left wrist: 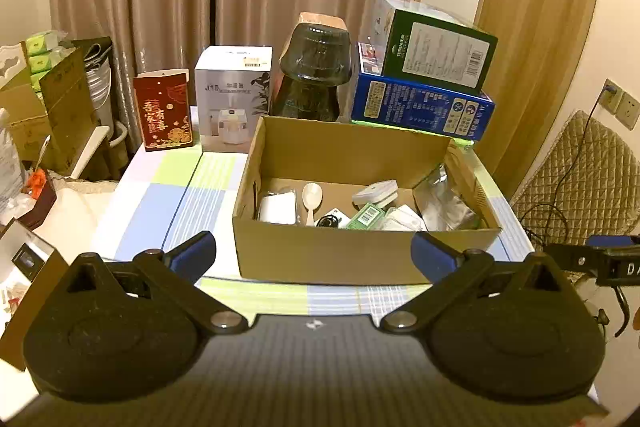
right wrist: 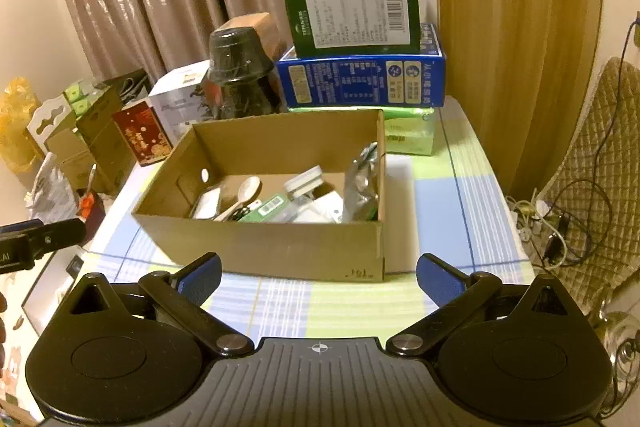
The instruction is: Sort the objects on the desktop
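A: What occupies the worktop (left wrist: pixel 176 195)?
B: An open cardboard box (left wrist: pixel 360 259) sits mid-surface, in front of a stack of a blue carton (left wrist: pixel 420 107) and a green carton (left wrist: pixel 436 55).
A: And inside the box?
B: A silver foil pouch (right wrist: pixel 362 183) leans against its right wall; a white spoon (left wrist: pixel 311 197) and a green barcoded packet (left wrist: pixel 365 217) lie on its floor.
A: The grippers?
B: The left gripper (left wrist: pixel 314 259) and right gripper (right wrist: pixel 319 275) hover before the box, fingers spread wide, holding nothing.
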Available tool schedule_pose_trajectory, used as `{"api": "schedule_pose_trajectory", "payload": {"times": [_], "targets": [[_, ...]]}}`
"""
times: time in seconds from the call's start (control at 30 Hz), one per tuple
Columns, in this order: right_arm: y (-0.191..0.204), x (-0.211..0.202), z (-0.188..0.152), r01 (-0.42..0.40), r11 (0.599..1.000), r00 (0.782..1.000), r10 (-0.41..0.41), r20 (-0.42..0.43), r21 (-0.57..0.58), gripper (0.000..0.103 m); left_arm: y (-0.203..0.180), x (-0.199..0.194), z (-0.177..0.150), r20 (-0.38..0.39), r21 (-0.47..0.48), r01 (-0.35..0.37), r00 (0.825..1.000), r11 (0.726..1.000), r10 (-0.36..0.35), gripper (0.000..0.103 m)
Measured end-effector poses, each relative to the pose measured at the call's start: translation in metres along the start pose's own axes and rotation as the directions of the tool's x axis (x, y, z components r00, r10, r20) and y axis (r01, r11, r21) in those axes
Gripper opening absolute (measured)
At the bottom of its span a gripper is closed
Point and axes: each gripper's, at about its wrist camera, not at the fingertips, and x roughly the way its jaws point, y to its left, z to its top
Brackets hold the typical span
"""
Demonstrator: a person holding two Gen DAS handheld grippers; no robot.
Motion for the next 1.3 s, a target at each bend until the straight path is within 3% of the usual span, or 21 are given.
{"api": "schedule_pose_trajectory", "payload": {"times": [0.67, 1.3], "targets": [[0.019, -0.097, -0.066, 0.005, 1.000, 1.000, -0.005, 0.027, 0.015, 0.101, -0.031, -0.111, -0.047, 0.017, -0.004, -0.028, 0.999, 1.000, 0.028, 0.102], [0.017, -0.159, -0.119, 0.042, 0.999, 0.998, -0.042, 0.037, -0.012, 0.101, -0.037, -0.158, -0.093, -0.009, -0.039, -0.075, 0.997, 0.996, 0.074, 0.102]]}}
